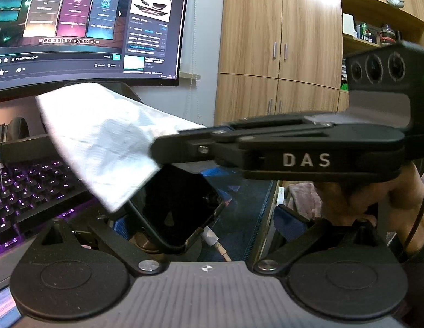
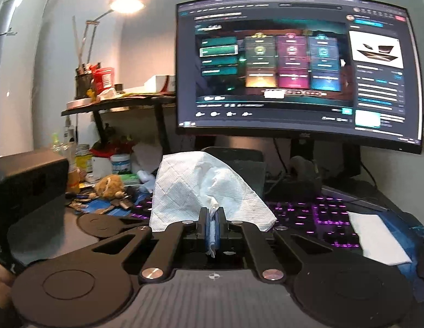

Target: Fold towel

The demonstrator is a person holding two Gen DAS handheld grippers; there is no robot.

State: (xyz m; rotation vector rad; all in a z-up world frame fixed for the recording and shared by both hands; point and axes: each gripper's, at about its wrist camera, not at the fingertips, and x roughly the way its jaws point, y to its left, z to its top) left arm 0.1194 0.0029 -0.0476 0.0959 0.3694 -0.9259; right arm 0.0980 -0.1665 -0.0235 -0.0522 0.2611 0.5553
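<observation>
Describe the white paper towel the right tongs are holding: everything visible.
The paper towel is white, thin, with an embossed grid texture. It is lifted off the desk, creased and draped in a loose tent shape in front of the monitor. The right tongs are shut on a bunched part of it, a strip trailing down between the blue pads. The left wrist view shows it as a blurred sheet stretched sideways from that grip. Nothing else visibly touches it.

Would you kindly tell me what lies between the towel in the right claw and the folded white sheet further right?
The right wrist view shows the purple-lit keyboard spanning that stretch between the towel and the folded white sheet.
</observation>
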